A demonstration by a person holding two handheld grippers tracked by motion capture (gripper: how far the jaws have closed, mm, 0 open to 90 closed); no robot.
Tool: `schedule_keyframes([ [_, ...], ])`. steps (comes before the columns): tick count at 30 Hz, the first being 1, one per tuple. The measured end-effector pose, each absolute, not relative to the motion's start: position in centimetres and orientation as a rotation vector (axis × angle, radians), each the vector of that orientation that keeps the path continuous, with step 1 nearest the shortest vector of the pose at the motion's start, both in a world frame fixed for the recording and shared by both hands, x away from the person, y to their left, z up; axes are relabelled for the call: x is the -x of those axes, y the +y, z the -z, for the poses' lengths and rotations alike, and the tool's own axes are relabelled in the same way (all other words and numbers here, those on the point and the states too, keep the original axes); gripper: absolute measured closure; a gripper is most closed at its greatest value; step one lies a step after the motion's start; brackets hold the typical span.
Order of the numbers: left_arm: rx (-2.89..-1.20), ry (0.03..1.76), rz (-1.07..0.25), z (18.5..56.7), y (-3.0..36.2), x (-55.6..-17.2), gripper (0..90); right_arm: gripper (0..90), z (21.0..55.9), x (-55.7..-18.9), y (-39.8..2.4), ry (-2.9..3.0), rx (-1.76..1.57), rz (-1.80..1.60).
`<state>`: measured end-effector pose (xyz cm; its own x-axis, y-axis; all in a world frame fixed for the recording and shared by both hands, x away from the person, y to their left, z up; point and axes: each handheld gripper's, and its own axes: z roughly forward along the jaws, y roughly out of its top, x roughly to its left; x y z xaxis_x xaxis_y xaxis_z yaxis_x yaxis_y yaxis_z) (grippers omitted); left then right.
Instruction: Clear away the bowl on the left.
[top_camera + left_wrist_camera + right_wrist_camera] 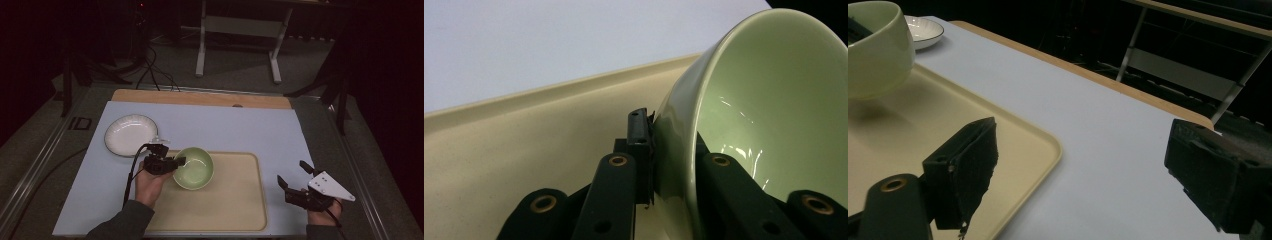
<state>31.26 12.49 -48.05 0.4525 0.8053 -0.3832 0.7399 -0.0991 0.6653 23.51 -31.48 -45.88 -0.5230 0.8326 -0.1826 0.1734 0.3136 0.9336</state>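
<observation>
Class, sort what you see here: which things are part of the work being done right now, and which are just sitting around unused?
In use: left gripper, shut on the rim of the green bowl; tray under the bowl.

Idle: white plate on the mat, beside the tray; right gripper, open, holding nothing; white frame on the floor beyond the table.

High view looks down; both gripper views share the bowl [194, 168] close-up.
</observation>
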Motion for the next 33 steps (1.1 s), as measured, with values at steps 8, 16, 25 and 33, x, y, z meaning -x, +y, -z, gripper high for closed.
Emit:
schedule_keyframes([
  [8,-1.879,1.311,-0.086,48.7,11.9,-31.2,82.8,13.4,45.9,-23.5,-31.5,1.901,-0.890,-1.231],
  [16,-1.898,1.316,-0.075,49.3,11.4,-31.2,82.8,13.4,45.9,-23.5,-31.5,1.902,-0.889,-1.231],
  [25,-1.919,1.331,-0.067,50.2,10.9,-31.2,82.5,13.4,45.9,-23.5,-31.4,1.904,-0.887,-1.231],
  [33,-1.931,1.341,-0.044,50.9,10.3,-31.2,81.9,13.4,45.9,-23.5,-31.4,1.903,-0.888,-1.231],
])
